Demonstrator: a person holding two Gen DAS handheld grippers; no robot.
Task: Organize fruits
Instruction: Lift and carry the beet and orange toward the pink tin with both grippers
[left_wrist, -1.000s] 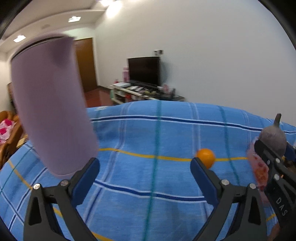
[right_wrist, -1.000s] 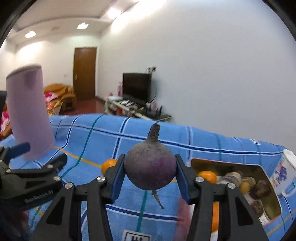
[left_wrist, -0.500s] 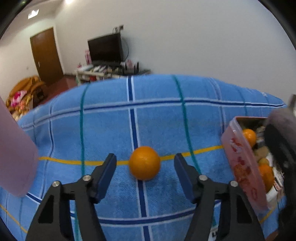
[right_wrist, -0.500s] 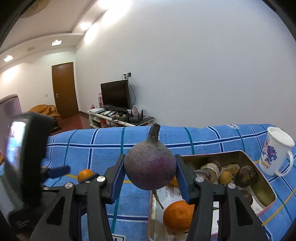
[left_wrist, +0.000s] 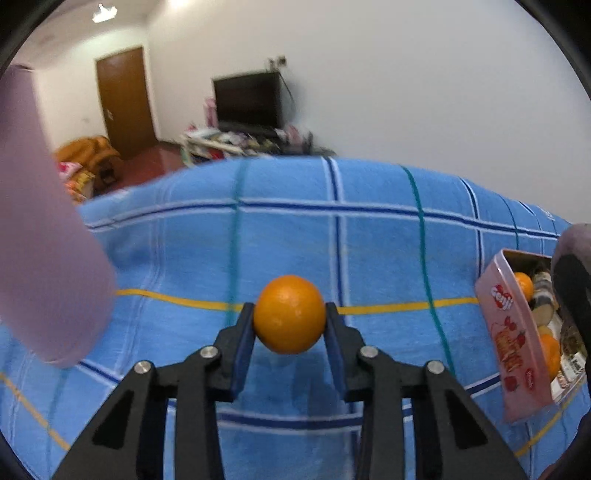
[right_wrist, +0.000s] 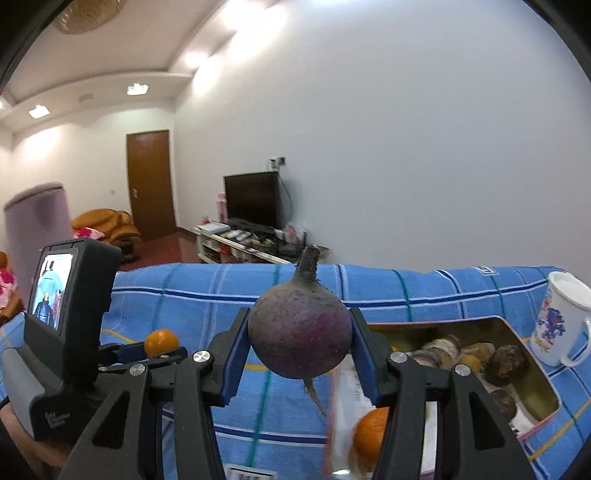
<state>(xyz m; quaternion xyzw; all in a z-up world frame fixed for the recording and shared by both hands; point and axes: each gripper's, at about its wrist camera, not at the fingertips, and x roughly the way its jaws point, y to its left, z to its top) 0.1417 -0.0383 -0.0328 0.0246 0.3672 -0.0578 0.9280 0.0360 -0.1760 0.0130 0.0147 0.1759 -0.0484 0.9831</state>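
The tin (right_wrist: 517, 373) is cut off at the right edge of the left wrist view, and its smaller contents are hard to name. A blurred mauve cylinder (left_wrist: 40, 236) hides the bench's (left_wrist: 369, 251) left part. Open blue cloth lies beyond the orange (left_wrist: 289, 319). The left gripper (left_wrist: 289, 325) is closing, its jaws touching the orange at both sides. The right gripper (right_wrist: 299, 345) clenches the beet (right_wrist: 299, 332), stem up, root down, beside the tin; a mug (right_wrist: 561, 317) stands further right.
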